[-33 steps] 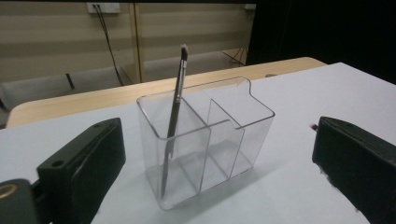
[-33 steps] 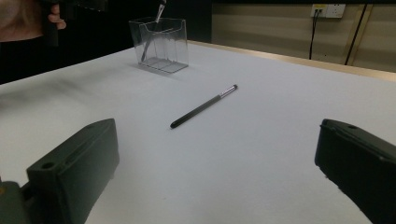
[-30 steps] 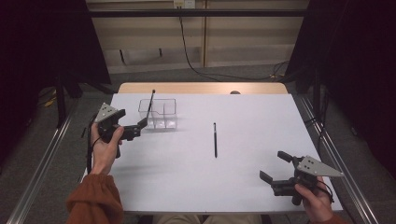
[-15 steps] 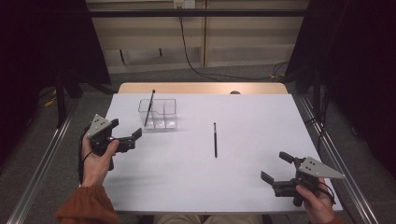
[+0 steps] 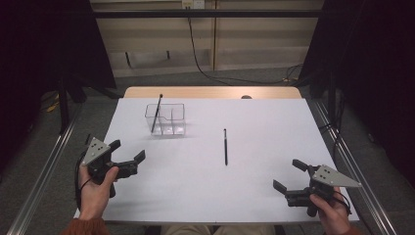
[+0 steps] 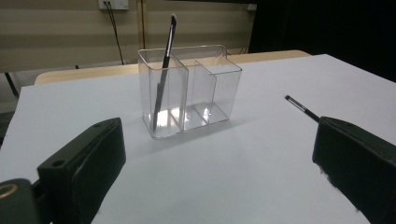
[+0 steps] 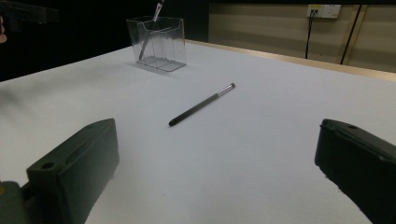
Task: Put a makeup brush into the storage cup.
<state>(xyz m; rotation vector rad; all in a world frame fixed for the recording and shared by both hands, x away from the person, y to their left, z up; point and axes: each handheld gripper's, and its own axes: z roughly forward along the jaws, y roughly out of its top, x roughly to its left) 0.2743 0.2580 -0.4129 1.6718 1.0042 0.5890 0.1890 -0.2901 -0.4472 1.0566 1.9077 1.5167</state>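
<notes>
A clear plastic organiser (image 5: 166, 119) (image 6: 189, 93) (image 7: 158, 43) with three compartments stands at the back left of the white table. One black pen (image 5: 156, 113) (image 6: 163, 74) leans upright in its left compartment. A second black pen (image 5: 225, 146) (image 7: 201, 104) (image 6: 301, 108) lies flat near the table's middle. My left gripper (image 5: 127, 156) (image 6: 215, 177) is open and holds nothing, low at the left edge, well in front of the organiser. At the front right, my right gripper (image 5: 289, 175) (image 7: 219, 177) is open too, facing the lying pen from a distance.
The white table top (image 5: 210, 196) has a wooden strip (image 5: 210, 92) along its far edge. Metal rails (image 5: 44, 166) run along both sides of the table. A cable (image 5: 205, 63) hangs down the back wall.
My left gripper has pulled back from beside the organiser toward the front left edge of the table, staying open. The right gripper has barely moved.
</notes>
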